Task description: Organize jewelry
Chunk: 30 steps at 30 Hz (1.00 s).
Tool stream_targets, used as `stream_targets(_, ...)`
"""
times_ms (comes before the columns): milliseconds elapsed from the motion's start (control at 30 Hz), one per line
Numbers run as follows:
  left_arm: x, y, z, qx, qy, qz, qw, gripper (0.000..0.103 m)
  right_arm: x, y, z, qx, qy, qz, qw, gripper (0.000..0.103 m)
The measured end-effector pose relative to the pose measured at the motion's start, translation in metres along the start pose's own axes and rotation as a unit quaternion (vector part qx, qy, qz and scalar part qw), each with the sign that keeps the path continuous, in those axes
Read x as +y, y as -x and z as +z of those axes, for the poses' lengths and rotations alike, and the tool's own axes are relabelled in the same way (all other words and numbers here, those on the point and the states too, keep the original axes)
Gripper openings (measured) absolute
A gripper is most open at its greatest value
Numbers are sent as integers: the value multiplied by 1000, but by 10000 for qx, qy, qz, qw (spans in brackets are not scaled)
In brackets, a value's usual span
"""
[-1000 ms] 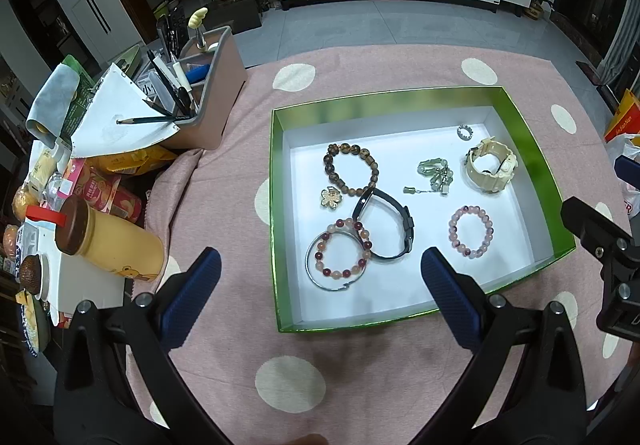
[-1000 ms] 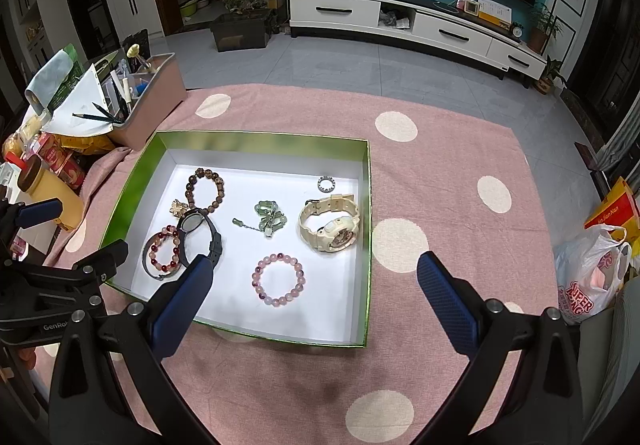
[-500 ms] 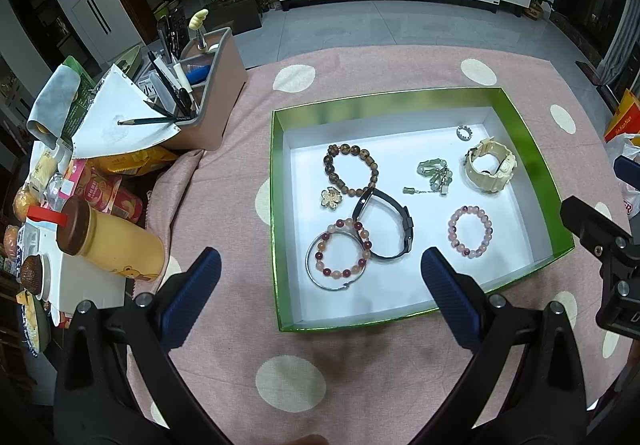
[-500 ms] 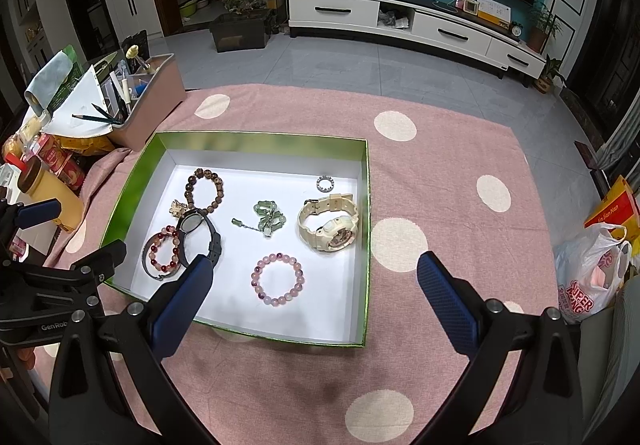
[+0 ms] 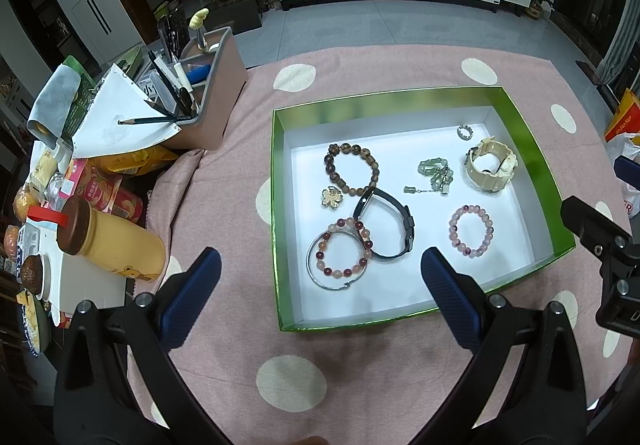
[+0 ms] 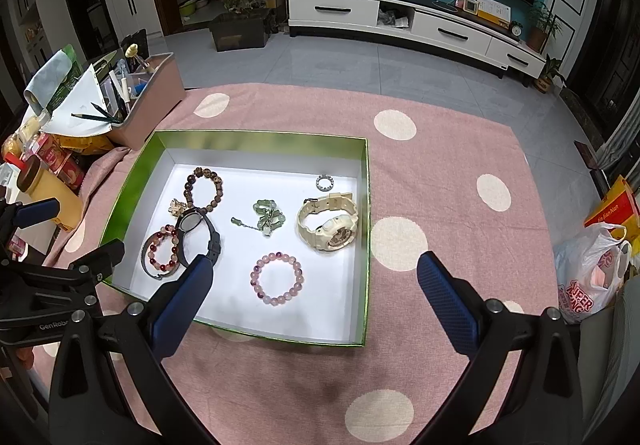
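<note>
A green box (image 5: 276, 213) (image 6: 366, 213) with a white floor lies on the pink dotted cloth. In it lie a brown bead bracelet (image 5: 351, 169) (image 6: 203, 189), a gold flower brooch (image 5: 332, 197), a black watch (image 5: 390, 223) (image 6: 200, 231), a red bead bracelet on a silver bangle (image 5: 340, 253) (image 6: 162, 253), a jade chain (image 5: 434, 176) (image 6: 266, 219), a cream watch (image 5: 491, 169) (image 6: 328, 225), a pink bead bracelet (image 5: 471, 231) (image 6: 277, 279) and a small ring (image 5: 465, 132) (image 6: 324, 182). My left gripper (image 5: 320, 289) and right gripper (image 6: 314, 297) are open and empty, above the box's near edge.
A pink organizer with pens (image 5: 204, 101) (image 6: 148, 93) stands at the back left. A yellow bottle with a brown lid (image 5: 108, 241) lies among snack packs at the left edge. A white plastic bag (image 6: 592, 277) sits at the right. Pink cloth (image 6: 460, 165) stretches right of the box.
</note>
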State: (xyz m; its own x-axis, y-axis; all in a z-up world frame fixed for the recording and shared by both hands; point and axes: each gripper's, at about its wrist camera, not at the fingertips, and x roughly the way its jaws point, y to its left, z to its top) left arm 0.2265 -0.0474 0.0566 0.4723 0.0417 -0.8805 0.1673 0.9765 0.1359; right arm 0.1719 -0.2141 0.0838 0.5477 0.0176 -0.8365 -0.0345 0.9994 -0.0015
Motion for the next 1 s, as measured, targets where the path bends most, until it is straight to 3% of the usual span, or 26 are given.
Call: stream_targets(1000, 2, 0, 0, -10, 42, 28, 10000, 101, -1, 0, 0, -12, -7, 20, 10000, 102)
